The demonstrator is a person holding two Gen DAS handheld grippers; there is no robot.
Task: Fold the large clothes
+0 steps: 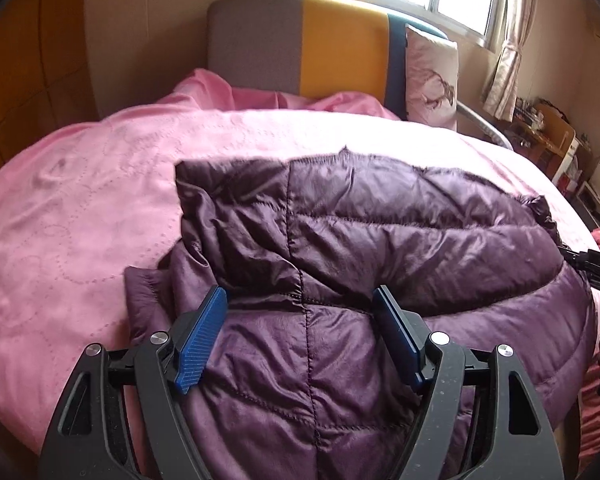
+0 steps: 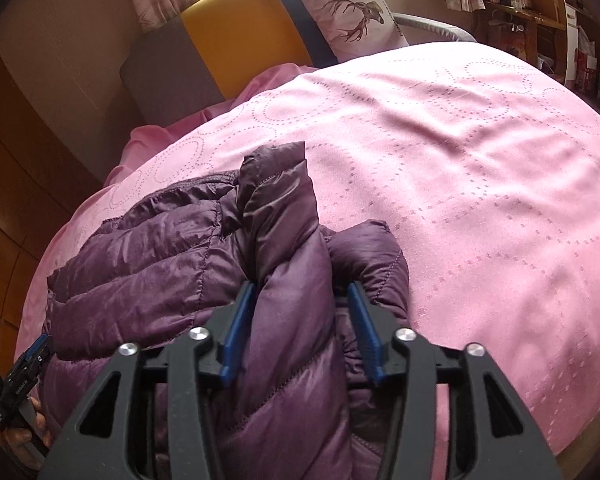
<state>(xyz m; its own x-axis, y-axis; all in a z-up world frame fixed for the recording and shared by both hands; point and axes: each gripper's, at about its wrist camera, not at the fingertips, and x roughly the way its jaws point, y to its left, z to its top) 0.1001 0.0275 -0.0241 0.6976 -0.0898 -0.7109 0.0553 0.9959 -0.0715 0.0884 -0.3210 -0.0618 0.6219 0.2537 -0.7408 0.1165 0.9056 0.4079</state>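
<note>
Pink bedspread, puffy purple quilted jacket half-folded, left gripper spread, right gripper pinching sleeve.

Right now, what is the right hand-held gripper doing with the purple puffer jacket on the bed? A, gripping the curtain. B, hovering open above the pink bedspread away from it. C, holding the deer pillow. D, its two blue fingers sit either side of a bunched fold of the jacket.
D: in the right wrist view the right hand-held gripper has a thick fold of the jacket bunched between its blue fingers.
</note>
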